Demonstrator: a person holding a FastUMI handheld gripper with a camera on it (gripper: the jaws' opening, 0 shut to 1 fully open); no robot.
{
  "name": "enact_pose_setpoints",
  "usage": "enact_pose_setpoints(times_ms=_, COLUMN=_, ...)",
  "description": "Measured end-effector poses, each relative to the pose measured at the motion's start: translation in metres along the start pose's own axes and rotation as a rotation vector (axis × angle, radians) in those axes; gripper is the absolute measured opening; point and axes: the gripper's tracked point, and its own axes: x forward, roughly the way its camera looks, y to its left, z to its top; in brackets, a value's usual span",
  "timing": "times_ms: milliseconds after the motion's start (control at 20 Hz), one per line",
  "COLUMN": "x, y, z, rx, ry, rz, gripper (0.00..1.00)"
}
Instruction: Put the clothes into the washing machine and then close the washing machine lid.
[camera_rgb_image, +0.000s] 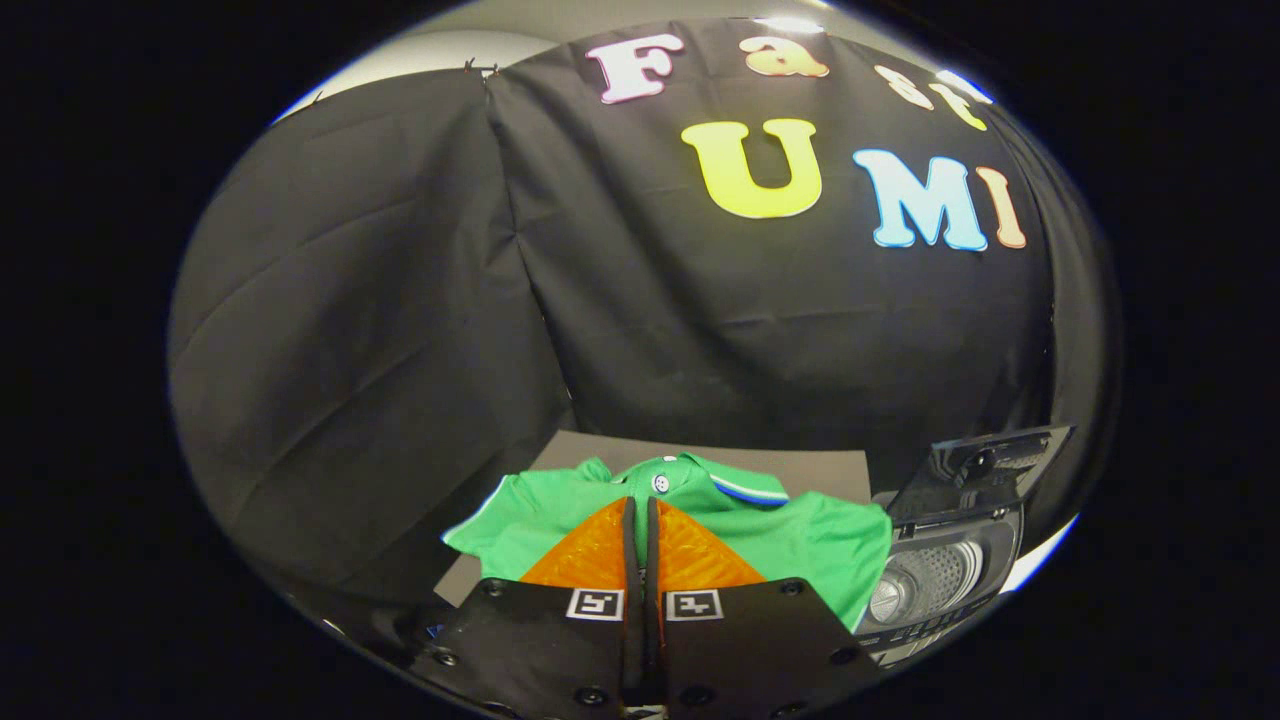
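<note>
Item: green shirt (800, 545). A short-sleeved polo garment, bright green, with a collar trimmed in a blue and white stripe and one white button at the neck placket. It lies spread flat, collar away from the camera, both sleeves out to the sides, on a grey table surface (820, 465) in front of the black cloth wall (700, 330).

Item: gripper (640, 510). Fingers stand nearly together, a narrow dark slit left between them; nothing is held in that slit. The fingers sit over the middle of the shirt, their tips pointing at the buttoned neck, which lies just ahead of them. Whether the tips touch the fabric cannot be told.

Item: washing machine (935, 575). A small top-loading unit, just beside the shirt's sleeve on the right of the fingers. Its dark lid (985, 465) stands raised and tilted back, and the perforated metal drum (925, 580) shows through the open top.
</note>
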Motion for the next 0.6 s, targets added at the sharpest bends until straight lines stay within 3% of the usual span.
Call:
enact_pose_setpoints(times_ms=150, x=-0.03, y=0.008, z=0.03, rx=-0.003, ry=-0.088, rz=0.046, gripper=0.02)
enact_pose_setpoints(times_ms=600, x=-0.097, y=-0.04, z=0.077, rx=0.002, ry=-0.196, rz=0.014, gripper=0.01)
